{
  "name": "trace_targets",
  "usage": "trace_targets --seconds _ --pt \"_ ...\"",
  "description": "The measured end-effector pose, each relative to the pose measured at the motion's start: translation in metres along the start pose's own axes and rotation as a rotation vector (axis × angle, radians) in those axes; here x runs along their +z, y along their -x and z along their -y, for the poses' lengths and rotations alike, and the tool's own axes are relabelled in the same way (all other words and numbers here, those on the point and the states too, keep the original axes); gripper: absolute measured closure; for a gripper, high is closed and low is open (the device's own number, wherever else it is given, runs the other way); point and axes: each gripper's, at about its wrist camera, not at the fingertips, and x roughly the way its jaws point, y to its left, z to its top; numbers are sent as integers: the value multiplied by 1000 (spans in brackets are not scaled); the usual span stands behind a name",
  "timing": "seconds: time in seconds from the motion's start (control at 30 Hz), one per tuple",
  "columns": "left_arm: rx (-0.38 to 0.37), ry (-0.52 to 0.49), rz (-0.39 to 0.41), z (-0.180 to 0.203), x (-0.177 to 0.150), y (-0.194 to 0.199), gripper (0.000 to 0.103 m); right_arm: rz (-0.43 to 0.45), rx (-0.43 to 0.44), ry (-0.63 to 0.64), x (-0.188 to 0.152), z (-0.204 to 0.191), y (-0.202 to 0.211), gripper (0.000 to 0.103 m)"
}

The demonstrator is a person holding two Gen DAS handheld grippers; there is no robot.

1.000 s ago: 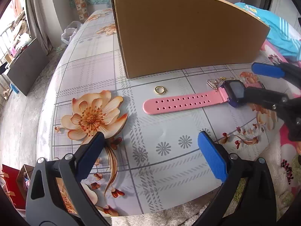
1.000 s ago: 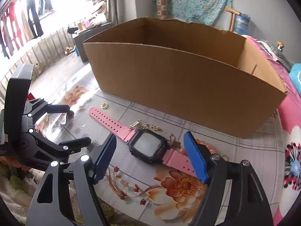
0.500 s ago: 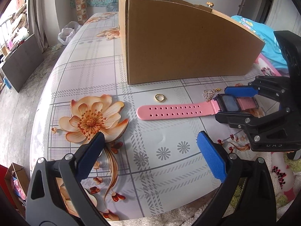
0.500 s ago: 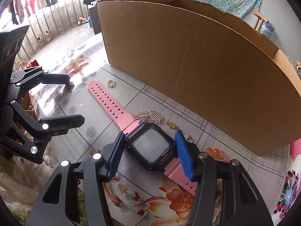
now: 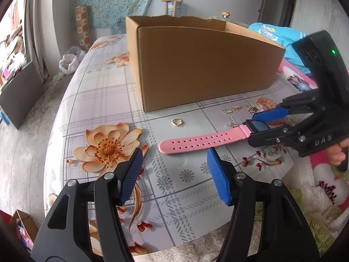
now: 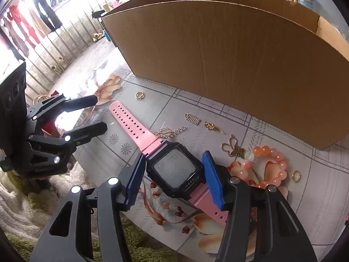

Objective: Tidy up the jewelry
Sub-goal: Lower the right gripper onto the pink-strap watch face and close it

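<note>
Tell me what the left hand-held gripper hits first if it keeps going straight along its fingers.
Probably the bare floral tablecloth just short of the pink watch strap; nothing lies between the left hand-held gripper pads. Depth is uncertain.

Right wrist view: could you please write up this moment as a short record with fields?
right gripper: jaws have just closed; pads press the sides of the pink watch case
left gripper: jaws have just been closing; nothing between them
watch strap: flat on the tablecloth
loose pieces on the cloth: gold ring, chain, butterfly charm, bead bracelet
cardboard box: open-topped, behind the jewelry
</note>
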Motion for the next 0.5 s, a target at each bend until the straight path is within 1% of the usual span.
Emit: trace_targets --seconds 0.1,0.2,0.23,0.3,0.4,0.47,0.5 --pt "4 -83 24 17 0 4 48 -11 76 -49 1 15 5 50" --pt "19 -160 34 33 1 2 52 -22 122 -74 0 22 4 50" --pt "31 -186 33 39 1 0 53 -25 130 -76 0 24 6 50" --pt "65 -237 27 48 0 -6 59 -28 140 -80 -1 27 7 50" --pt "89 -302 14 60 0 -16 63 -32 146 -82 -1 25 2 50" --pt "91 -328 -3 64 1 -22 68 -34 152 -85 -2 26 2 50" --pt "87 -336 -8 66 1 -25 69 -35 156 -85 1 29 3 50"
